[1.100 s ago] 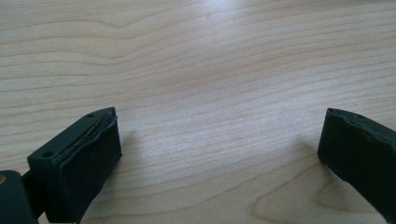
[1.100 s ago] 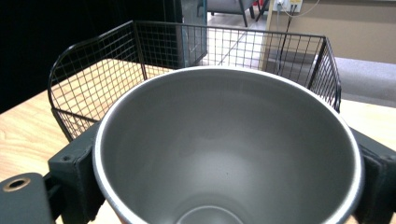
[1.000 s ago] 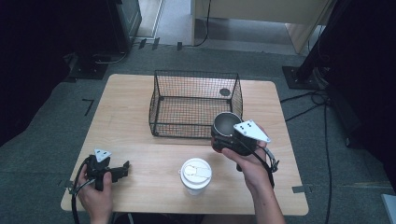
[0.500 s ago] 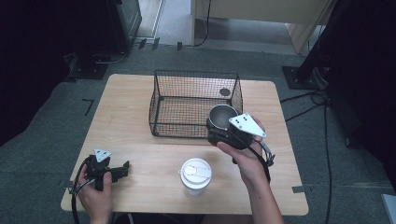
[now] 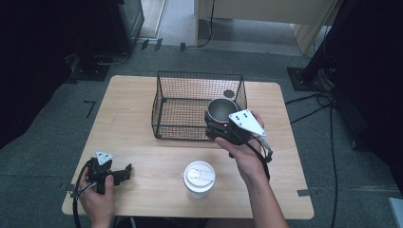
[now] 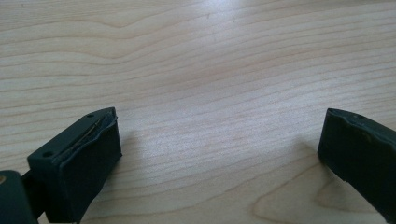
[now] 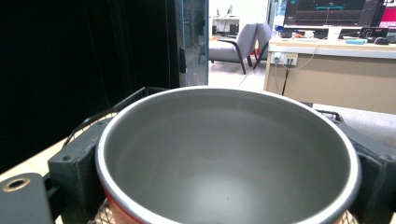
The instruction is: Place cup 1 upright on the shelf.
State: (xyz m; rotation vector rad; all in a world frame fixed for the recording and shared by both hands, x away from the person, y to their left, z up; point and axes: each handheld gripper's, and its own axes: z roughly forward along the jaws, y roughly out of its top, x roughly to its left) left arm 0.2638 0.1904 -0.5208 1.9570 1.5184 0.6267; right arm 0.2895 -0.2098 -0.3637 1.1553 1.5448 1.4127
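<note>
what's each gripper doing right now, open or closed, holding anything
left gripper: open, empty, over the bare table.
right gripper: shut on the cup, above the basket.

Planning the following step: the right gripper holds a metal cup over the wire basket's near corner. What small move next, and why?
Probably lower the cup into the basket: the right gripper grips it above the basket's near-right corner, jaws on both sides.

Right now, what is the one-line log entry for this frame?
right gripper: shut on grey metal cup, above black wire basket | left gripper: open, on wooden table
</note>
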